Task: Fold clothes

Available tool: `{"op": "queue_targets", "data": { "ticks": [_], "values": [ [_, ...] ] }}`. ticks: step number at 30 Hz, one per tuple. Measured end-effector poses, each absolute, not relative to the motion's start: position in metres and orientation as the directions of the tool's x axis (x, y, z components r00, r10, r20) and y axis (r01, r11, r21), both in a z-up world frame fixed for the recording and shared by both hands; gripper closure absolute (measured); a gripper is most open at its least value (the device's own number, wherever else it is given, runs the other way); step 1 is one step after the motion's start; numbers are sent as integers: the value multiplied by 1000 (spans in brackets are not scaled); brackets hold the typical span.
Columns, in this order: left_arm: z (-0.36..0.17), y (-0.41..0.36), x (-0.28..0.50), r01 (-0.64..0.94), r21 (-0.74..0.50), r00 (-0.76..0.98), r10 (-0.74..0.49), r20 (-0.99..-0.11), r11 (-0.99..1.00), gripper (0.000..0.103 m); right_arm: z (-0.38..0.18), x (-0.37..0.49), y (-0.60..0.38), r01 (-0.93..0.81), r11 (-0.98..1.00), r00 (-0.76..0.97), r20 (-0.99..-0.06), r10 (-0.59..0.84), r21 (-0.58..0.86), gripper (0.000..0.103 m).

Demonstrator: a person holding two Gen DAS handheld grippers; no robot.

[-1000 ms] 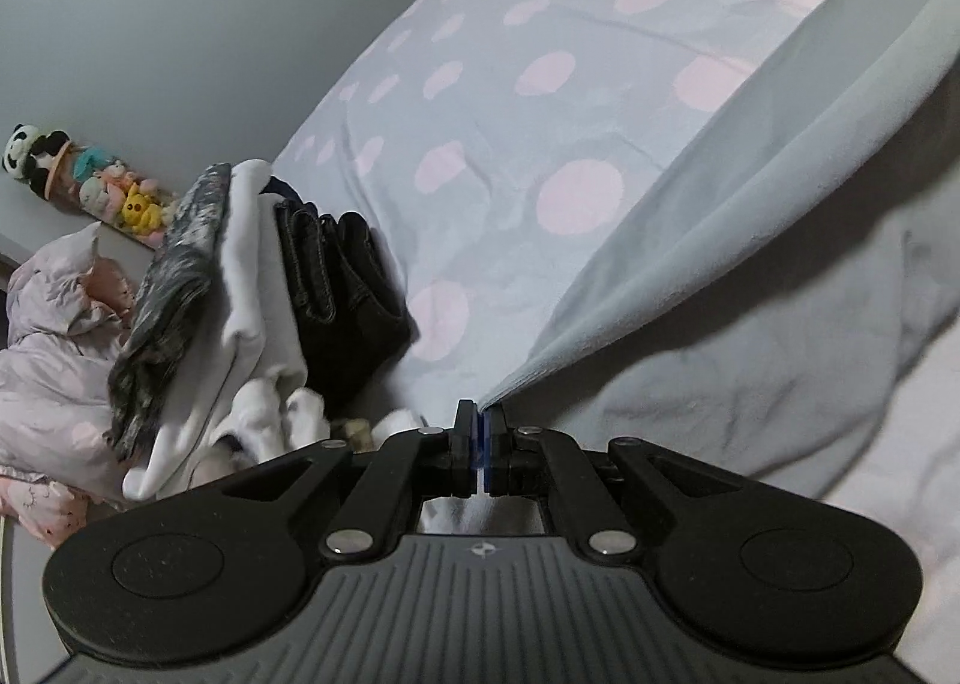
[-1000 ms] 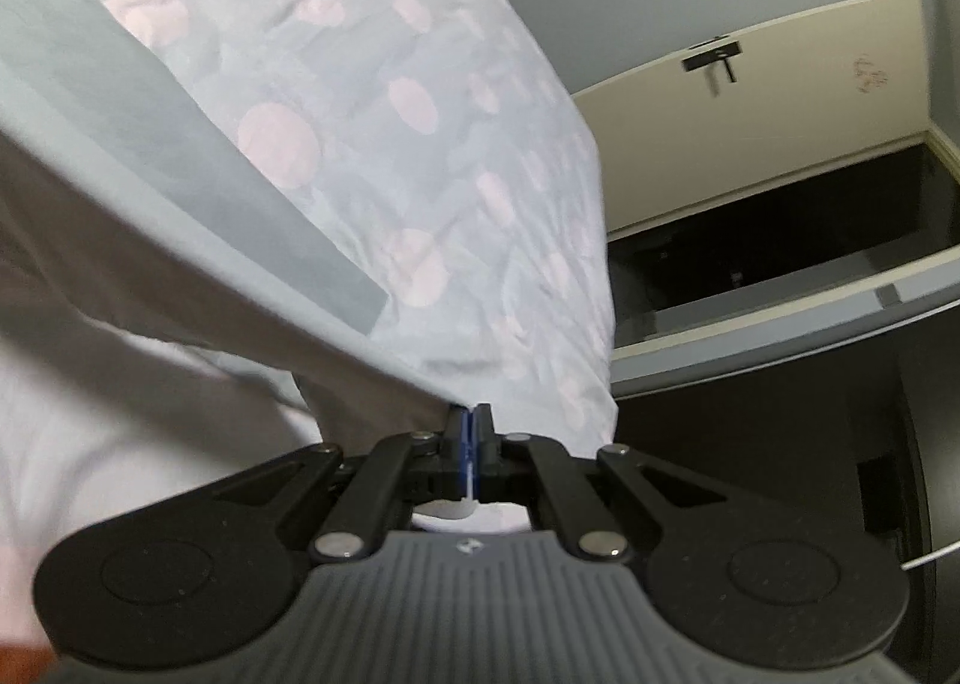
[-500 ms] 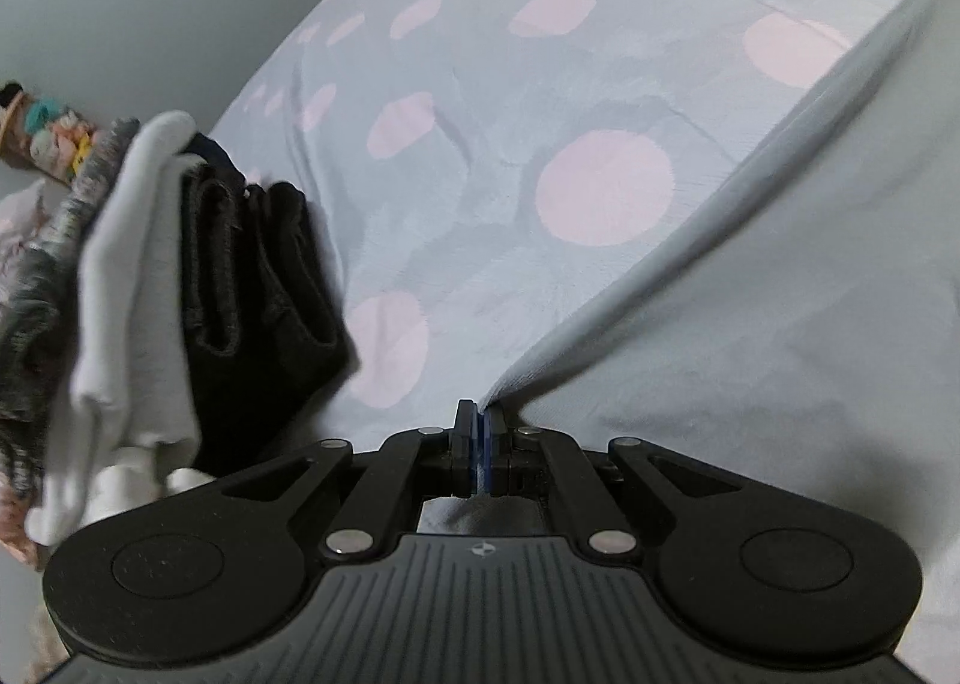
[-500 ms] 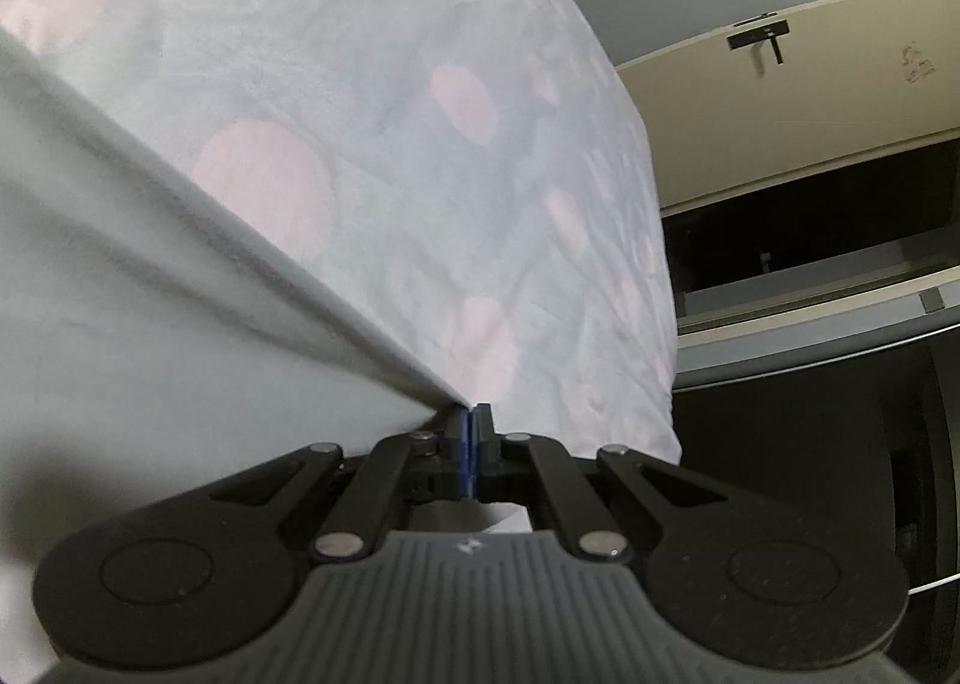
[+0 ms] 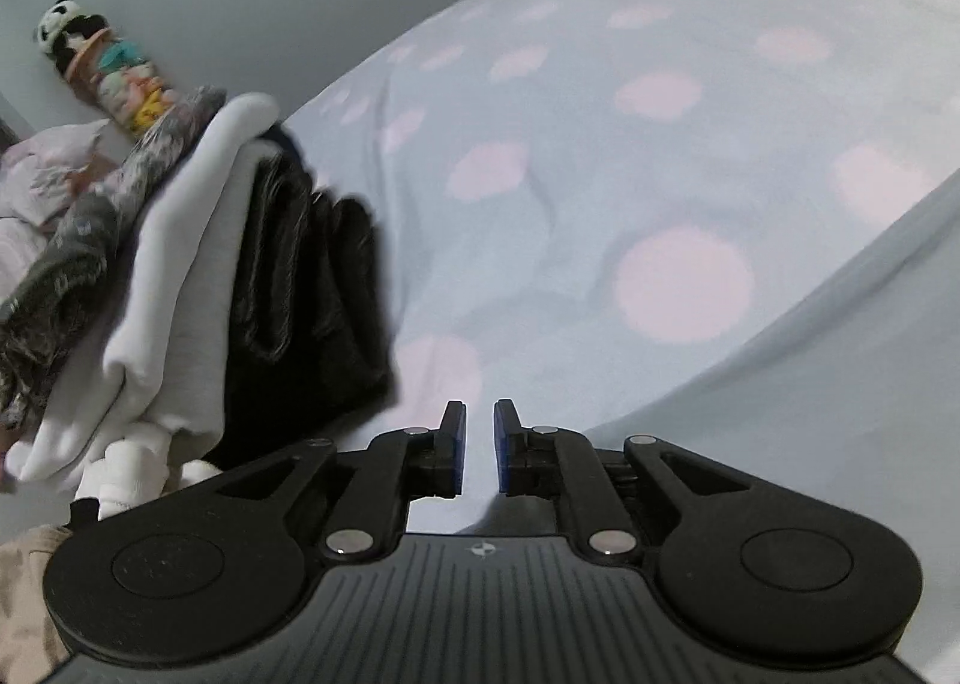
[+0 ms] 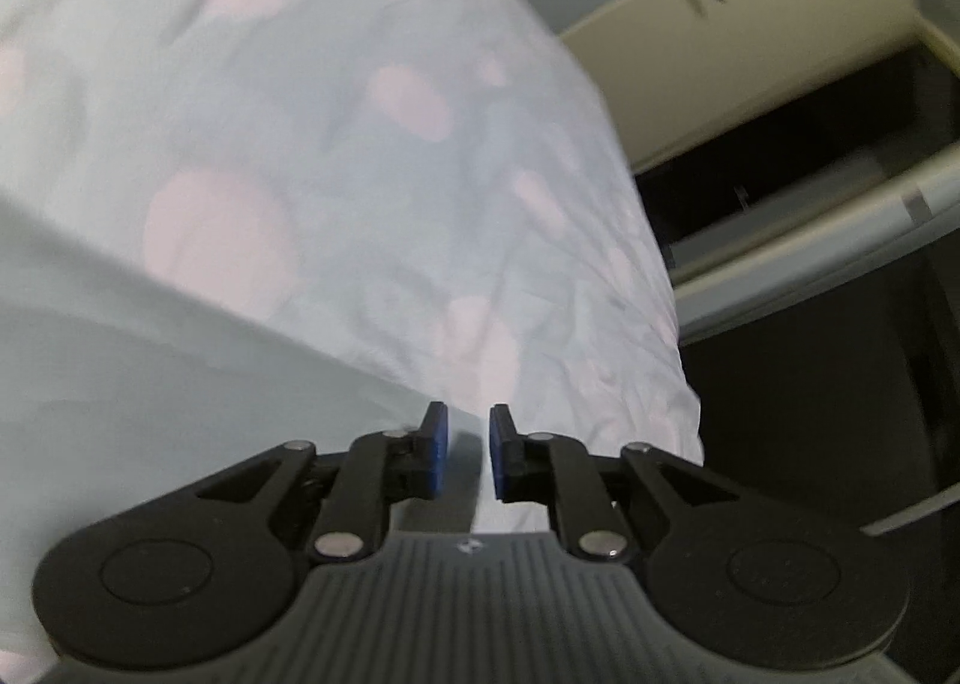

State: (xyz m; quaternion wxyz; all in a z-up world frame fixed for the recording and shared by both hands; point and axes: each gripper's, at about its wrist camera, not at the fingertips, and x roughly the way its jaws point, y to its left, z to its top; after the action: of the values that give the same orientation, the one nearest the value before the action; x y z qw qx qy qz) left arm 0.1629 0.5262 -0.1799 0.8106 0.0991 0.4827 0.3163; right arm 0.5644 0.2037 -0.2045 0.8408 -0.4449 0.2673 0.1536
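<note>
Left wrist view: left gripper and right gripper jaws opening slightly, pale garment released onto the dotted bedspread.

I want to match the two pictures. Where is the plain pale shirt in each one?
Left wrist view: the plain pale shirt fills the lower right, its edge running down to the left hand-held gripper.
Right wrist view: it fills the lower left, its edge reaching the right hand-held gripper.
Shared landmark: the pink-spotted bedcover beyond it.
</note>
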Motion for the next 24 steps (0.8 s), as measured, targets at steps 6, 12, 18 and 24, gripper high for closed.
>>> {"op": "queue_targets", "data": {
  "ticks": [6, 12, 18, 24],
  "values": [
    [-160, 476, 181, -271, 385, 477, 471, -742, 882, 84, -181, 496, 185, -544, 744, 734, -650, 198, -388, 87],
    [-175, 411, 222, -66, 379, 554, 350, -755, 923, 79, -190, 421, 191, -609, 781, 599, -726, 338, -138, 84],
    [-207, 375, 265, 87, 431, 570, 310, -761, 898, 72, -207, 373, 219, -663, 745, 486, -716, 501, 71, 83],
    [-230, 375, 298, 141, 422, 528, 292, -797, 896, 70, -223, 357, 246, -746, 664, 445, -705, 553, 49, 67]
  ]
}}
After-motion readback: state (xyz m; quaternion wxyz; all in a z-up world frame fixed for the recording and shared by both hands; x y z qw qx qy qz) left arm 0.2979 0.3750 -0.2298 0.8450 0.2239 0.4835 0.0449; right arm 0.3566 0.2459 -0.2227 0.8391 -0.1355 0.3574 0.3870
